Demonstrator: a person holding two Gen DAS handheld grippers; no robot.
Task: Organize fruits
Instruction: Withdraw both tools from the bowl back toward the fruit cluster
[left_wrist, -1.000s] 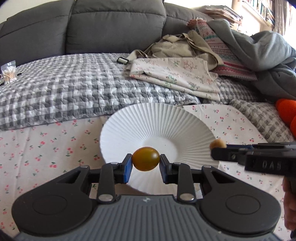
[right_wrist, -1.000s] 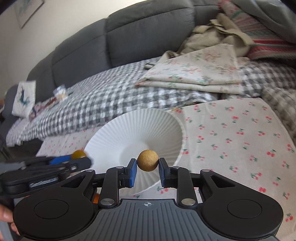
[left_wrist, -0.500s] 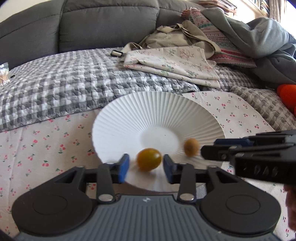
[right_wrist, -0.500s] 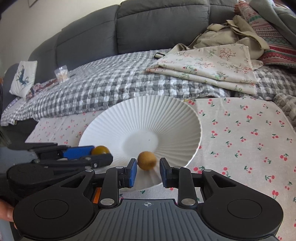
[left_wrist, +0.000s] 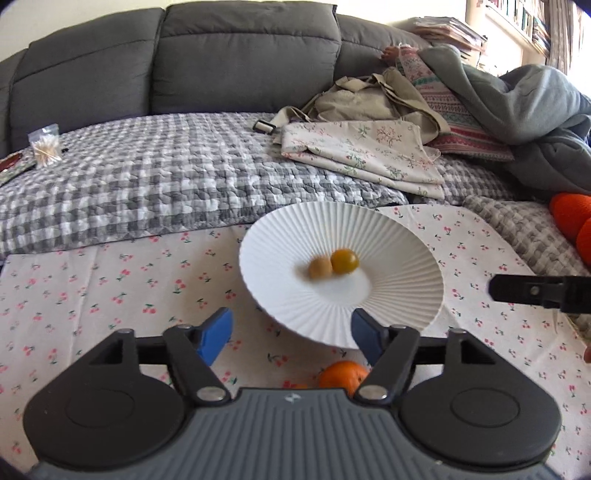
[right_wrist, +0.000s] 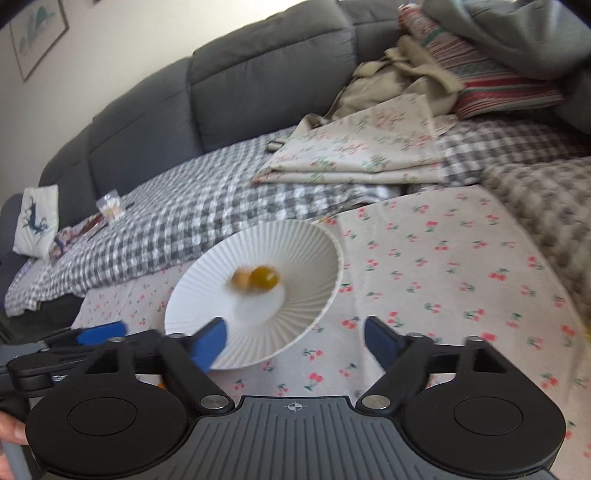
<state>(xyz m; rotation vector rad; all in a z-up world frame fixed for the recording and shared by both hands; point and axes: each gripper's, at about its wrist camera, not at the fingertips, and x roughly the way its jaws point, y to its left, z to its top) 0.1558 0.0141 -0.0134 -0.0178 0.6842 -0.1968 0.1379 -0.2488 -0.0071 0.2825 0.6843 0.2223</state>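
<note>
Where the ribbed white plate (left_wrist: 402, 254) dips to its centre, a yellow-green fruit (left_wrist: 344, 261) and a smaller tan fruit (left_wrist: 320, 267), blurred, lie touching. Nothing sits between the jaws of the left hand-held gripper (left_wrist: 291, 330) or the right hand-held gripper (right_wrist: 295, 338); both are opening, short of the plate. Only the left view shows an orange (left_wrist: 341, 376) on the cherry-print cloth (left_wrist: 110, 288) below the plate's near rim, and what may be orange yarn (left_wrist: 572, 218) at right.
</note>
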